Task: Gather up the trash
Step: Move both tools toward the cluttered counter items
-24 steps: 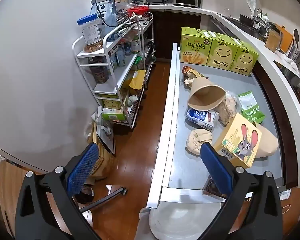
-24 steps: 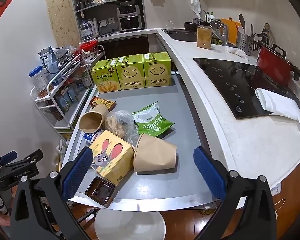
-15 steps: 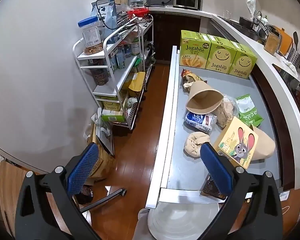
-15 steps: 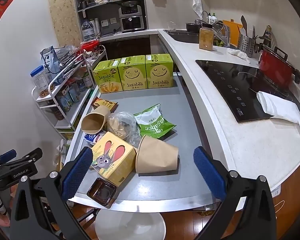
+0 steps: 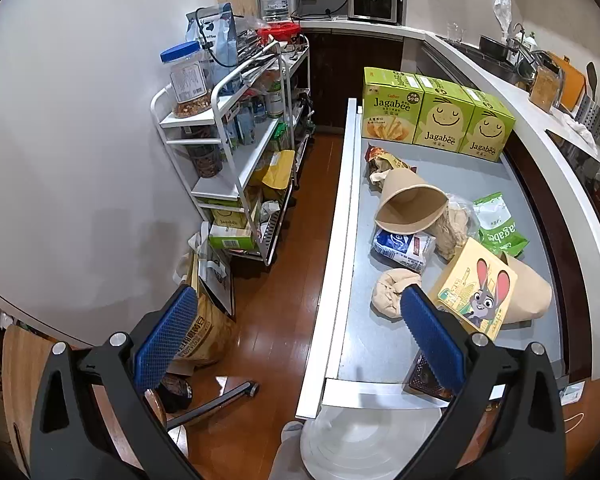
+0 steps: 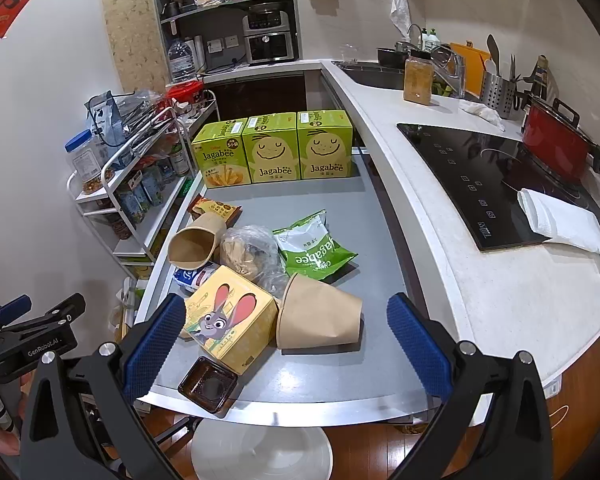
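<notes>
Trash lies on the grey metal table (image 6: 340, 208): a yellow rabbit box (image 6: 230, 318) (image 5: 474, 290), two tipped brown paper cups (image 6: 318, 318) (image 6: 196, 240), a green snack bag (image 6: 314, 246), a clear plastic bag (image 6: 252, 252), a blue-white packet (image 5: 404, 246), a crumpled brown paper ball (image 5: 392, 292), a brown snack wrapper (image 6: 216, 210) and a dark plastic tray (image 6: 208, 386). My right gripper (image 6: 286, 344) is open and empty, above the table's near edge. My left gripper (image 5: 300, 340) is open and empty, above the floor left of the table.
Three green Jagabee boxes (image 6: 274, 150) stand at the table's far end. A white wire rack (image 5: 236, 148) full of goods stands left. A white counter with a cooktop (image 6: 500, 184) and red pot (image 6: 556, 144) runs right. A white round lid (image 6: 262, 450) sits below the table's edge.
Both grippers have pulled back and tilted slightly, so the table looks a little farther and lower in view. Nothing on the table has moved. Both grippers stay open.
</notes>
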The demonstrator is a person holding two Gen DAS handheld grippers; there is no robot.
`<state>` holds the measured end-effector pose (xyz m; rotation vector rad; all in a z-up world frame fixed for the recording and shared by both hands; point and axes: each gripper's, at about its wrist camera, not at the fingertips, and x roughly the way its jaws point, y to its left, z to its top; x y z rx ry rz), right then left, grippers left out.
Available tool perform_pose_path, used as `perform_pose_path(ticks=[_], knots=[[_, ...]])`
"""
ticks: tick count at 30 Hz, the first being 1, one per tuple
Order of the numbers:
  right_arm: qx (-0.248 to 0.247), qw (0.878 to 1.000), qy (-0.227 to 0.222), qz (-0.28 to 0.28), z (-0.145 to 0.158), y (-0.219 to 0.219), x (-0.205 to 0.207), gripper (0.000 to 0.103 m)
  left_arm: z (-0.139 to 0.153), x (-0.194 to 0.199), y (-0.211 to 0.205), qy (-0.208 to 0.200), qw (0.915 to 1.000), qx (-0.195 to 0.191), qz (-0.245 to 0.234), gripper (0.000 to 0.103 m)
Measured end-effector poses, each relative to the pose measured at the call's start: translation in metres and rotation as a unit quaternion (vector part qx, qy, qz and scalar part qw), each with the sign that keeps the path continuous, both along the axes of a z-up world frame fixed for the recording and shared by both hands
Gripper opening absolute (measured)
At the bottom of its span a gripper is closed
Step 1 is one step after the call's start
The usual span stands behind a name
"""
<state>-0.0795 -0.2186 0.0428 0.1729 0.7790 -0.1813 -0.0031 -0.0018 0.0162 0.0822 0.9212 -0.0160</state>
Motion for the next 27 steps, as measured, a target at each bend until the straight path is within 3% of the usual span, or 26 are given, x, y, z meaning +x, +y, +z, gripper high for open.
perform_pose_path(ticks=[11,17,24,27], knots=[[0.008,1.000,-0.003,0.001,0.000,0.001,0.001,0.099,0.003,-0.001,-0.001,-0.008,0.9999,0.007,-0.002,0.102],[0.009,1.000,0.002,-0.008,-0.003,-0.003,0.002,0.099,0.002,-0.001,0.001,-0.005,0.9999,-0.008,-0.005,0.102],[0.028,0.999,0.027,-0.002,-0.028,-0.004,0.004,0.099,-0.011,0.000,0.003,0.000,0.9998,-0.012,-0.016,0.102],[0.046,0.999,0.011,-0.001,-0.044,-0.006,-0.001,0.099,-0.023,-0.002,0.006,-0.007,0.9991,-0.023,-0.034,0.102]])
